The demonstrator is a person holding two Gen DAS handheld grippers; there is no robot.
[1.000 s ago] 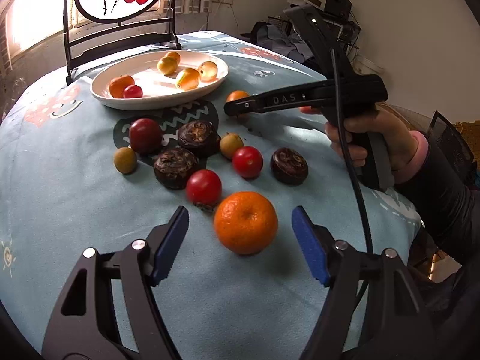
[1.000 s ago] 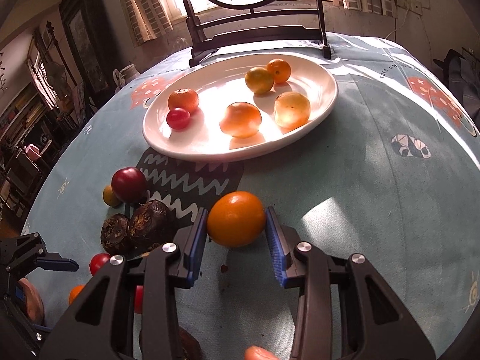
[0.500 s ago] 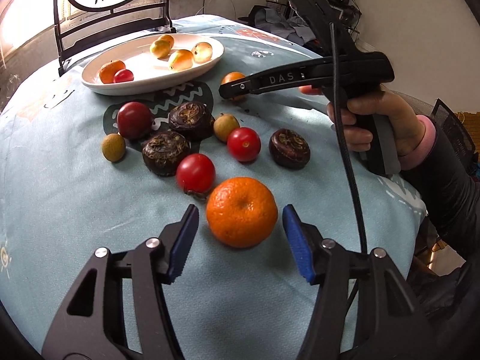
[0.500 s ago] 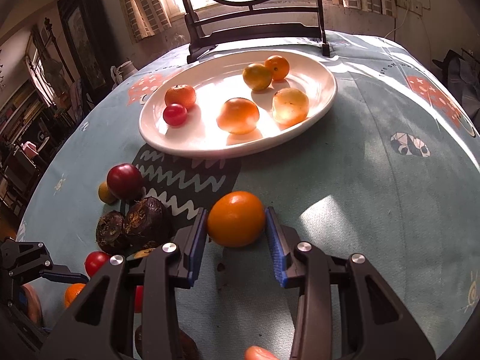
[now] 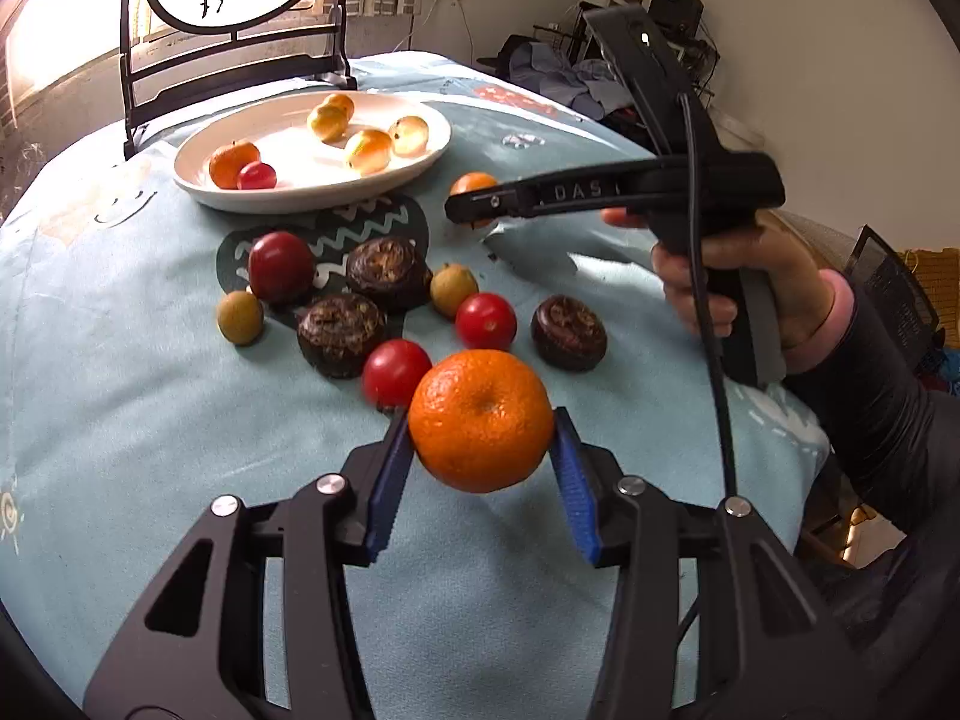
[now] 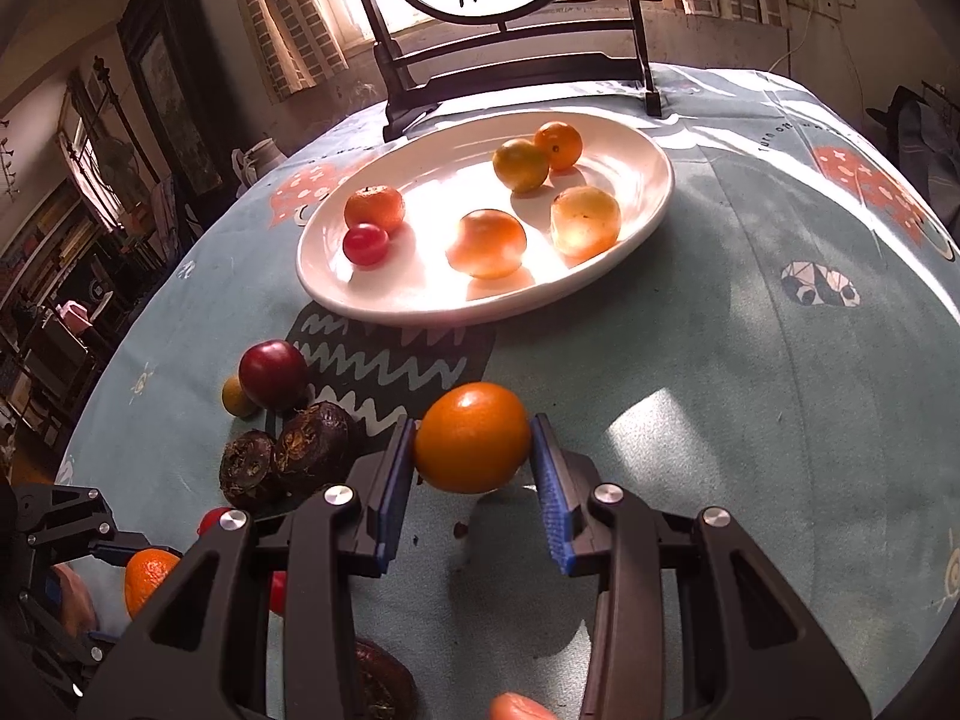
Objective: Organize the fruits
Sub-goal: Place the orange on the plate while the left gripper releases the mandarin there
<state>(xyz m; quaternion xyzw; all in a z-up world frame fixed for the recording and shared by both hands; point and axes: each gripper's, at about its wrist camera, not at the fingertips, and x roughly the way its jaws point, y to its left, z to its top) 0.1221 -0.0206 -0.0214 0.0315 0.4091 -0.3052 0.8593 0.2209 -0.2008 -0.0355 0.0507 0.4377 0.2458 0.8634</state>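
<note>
My left gripper (image 5: 480, 426) is shut on a mandarin (image 5: 480, 417) and holds it just above the blue tablecloth. My right gripper (image 6: 472, 441) is shut on a smooth orange fruit (image 6: 472, 437), lifted a little off the cloth; it shows in the left wrist view (image 5: 474, 185) behind the right gripper's finger. A white oval plate (image 6: 648, 204) at the back holds several fruits: a small mandarin (image 6: 375, 208), a cherry tomato (image 6: 365, 244) and yellow-orange fruits (image 6: 486, 242). The plate also shows in the left wrist view (image 5: 201, 183).
Loose on the cloth lie three dark water chestnuts (image 5: 342, 333), two cherry tomatoes (image 5: 486, 319), a dark red plum (image 5: 280, 266) and two small tan fruits (image 5: 240, 316). A painted screen on a black stand (image 6: 510, 69) stands behind the plate.
My left gripper closed on the mandarin and raised it slightly. My right gripper tightened on the orange fruit and lifted it a little toward the plate.
</note>
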